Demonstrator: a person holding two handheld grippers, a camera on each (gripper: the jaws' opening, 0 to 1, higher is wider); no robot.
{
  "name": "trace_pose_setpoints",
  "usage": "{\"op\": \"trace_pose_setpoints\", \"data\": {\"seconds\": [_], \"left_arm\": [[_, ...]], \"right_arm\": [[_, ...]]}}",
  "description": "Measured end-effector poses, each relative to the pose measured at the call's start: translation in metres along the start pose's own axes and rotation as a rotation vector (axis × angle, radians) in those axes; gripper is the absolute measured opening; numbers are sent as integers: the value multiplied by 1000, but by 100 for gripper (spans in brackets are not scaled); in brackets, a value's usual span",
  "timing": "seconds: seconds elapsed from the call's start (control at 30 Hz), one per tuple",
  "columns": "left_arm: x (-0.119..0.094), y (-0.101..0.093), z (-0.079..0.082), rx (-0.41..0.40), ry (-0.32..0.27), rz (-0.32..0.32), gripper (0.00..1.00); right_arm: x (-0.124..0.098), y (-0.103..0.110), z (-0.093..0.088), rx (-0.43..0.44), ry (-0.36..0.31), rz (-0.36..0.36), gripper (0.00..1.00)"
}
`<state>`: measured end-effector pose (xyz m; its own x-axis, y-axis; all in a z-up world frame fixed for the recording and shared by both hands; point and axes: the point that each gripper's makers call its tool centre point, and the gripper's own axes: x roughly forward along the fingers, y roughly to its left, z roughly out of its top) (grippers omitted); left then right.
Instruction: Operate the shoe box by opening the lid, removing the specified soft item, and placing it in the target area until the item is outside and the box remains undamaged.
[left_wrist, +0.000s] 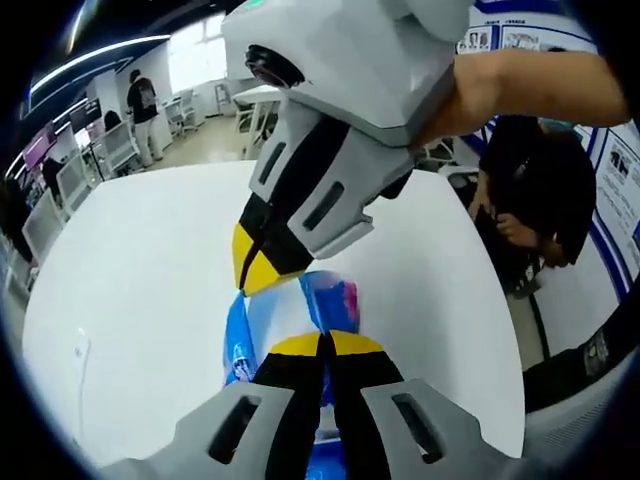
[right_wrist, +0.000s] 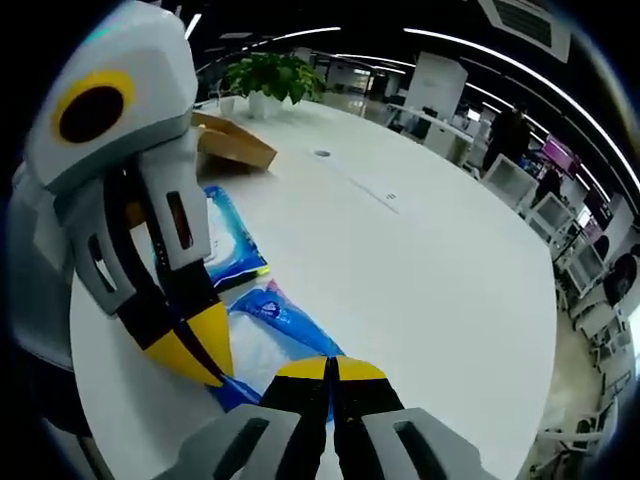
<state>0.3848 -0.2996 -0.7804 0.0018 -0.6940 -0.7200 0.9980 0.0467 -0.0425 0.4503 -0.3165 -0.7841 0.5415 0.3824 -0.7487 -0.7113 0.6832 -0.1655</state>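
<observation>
soft item: blue-and-white packet (right_wrist: 262, 335) already out of the shoe box (right_wrist: 232, 141), lying on the white counter (right_wrist: 420, 270). left gripper (left_wrist: 322, 345) and right gripper (right_wrist: 330, 368) fingers clenched on its edges. remaining: release in target area.

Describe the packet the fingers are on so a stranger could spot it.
Start at the big white table. At its near edge lies the blue-and-white plastic packet, pinched by both grippers' yellow-tipped fingers. Unlike the flat blue packet beside it, this one has a pink patch.
</observation>
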Motion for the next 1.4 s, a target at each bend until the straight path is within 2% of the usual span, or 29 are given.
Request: {"op": "trace_pose_setpoints", "data": {"seconds": [0.5, 0.93, 1.27, 1.4], "left_arm": [[-2, -2, 3, -2, -1, 13, 1], [-14, -2, 3, 13, 4, 24, 0], [-42, -3, 2, 0, -8, 55, 4], [-58, 1, 1, -40, -25, 88, 7]], "right_arm": [[-3, 2, -1, -2, 8, -21, 0], [-15, 3, -3, 3, 21, -37, 0], [-28, 15, 6, 3, 2, -44, 1], [-34, 21, 10, 13, -5, -47, 5]]}}
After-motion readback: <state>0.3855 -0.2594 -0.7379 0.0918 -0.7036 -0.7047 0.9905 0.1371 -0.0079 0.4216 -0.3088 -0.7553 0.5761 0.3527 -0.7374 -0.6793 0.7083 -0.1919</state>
